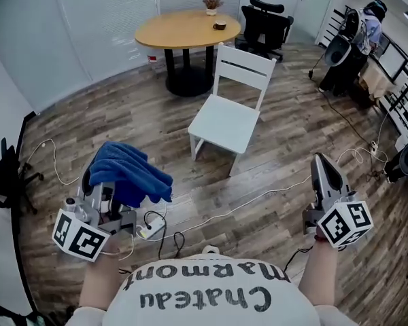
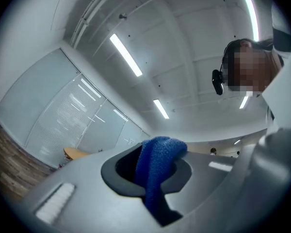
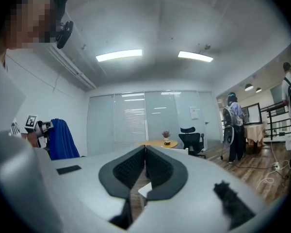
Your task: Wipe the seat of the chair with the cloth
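Observation:
A white wooden chair [image 1: 229, 111] stands on the plank floor ahead of me, its seat [image 1: 225, 123] bare. A blue cloth [image 1: 130, 173] hangs bunched from my left gripper [image 1: 103, 194], which is shut on it at the lower left, well short of the chair. In the left gripper view the cloth [image 2: 157, 171] is pinched between the jaws and points up at the ceiling. My right gripper [image 1: 324, 175] is shut and empty at the lower right. In the right gripper view its jaws [image 3: 145, 168] meet, with a bit of the chair [image 3: 146, 189] behind them.
A round wooden table [image 1: 188, 29] with a small plant [image 1: 211, 3] stands behind the chair, a black office chair [image 1: 265, 22] beside it. Cables [image 1: 255, 199] and a power strip [image 1: 147, 231] lie on the floor between me and the chair. Equipment and a person [image 1: 357, 39] are at the right.

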Demonstrator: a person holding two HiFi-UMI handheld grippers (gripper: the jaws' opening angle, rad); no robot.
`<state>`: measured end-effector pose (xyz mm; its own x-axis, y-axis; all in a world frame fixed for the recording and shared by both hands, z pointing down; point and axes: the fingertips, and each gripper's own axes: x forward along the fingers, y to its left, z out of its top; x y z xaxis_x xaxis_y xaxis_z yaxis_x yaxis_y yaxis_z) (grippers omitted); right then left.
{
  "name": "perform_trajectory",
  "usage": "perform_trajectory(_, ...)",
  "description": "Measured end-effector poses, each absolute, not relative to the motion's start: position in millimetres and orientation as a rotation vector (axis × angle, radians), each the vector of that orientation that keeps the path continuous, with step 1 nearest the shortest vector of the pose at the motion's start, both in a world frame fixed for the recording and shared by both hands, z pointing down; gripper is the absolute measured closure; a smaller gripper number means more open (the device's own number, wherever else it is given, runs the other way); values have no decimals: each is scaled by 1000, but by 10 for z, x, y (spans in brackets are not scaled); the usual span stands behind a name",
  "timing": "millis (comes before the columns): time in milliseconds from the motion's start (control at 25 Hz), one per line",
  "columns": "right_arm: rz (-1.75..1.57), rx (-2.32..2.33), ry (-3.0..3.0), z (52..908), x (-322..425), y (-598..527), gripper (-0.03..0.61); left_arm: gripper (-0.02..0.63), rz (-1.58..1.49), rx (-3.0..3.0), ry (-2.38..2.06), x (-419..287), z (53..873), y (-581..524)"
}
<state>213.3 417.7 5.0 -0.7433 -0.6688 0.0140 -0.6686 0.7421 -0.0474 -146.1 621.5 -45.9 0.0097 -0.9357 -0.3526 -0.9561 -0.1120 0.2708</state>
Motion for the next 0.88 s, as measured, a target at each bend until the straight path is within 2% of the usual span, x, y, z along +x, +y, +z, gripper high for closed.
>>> perform_trajectory(520,-209,-1192,2924,412,2102,3510,563,594,602,-2316,2077,-1562,-224,5346)
perform_trajectory(880,-218,-1360,2916,511,1953,2773,563,594,692,-2391,2066,-2059,7,4226)
